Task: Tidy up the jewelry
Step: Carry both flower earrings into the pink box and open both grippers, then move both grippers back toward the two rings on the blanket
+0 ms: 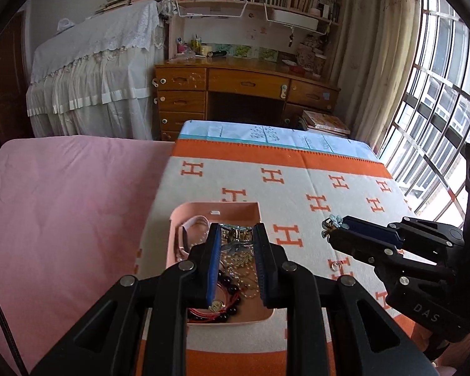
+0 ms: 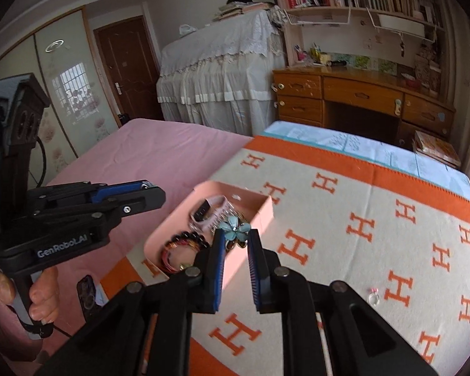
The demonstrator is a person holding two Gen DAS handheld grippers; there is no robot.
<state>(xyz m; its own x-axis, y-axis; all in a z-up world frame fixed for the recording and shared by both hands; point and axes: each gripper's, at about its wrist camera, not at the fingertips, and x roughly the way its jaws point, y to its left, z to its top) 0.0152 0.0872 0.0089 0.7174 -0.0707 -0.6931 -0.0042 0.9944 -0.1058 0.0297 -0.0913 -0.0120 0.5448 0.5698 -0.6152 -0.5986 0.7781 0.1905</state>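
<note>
Pink tray (image 2: 263, 211) on the H-patterned blanket (image 2: 376, 219) holding beads, chains, a watch (image 2: 208, 211), right gripper (image 2: 236, 235) pinching a blue flower brooch (image 2: 234, 228) above its near edge, left gripper (image 1: 235, 230) nearly closed, empty, a ring (image 2: 373, 297) lying right

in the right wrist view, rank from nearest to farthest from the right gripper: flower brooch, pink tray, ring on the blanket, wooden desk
1. flower brooch, pinched at the right gripper tips
2. pink tray, just beyond, left
3. ring, on the blanket, right
4. wooden desk, far wall
</note>
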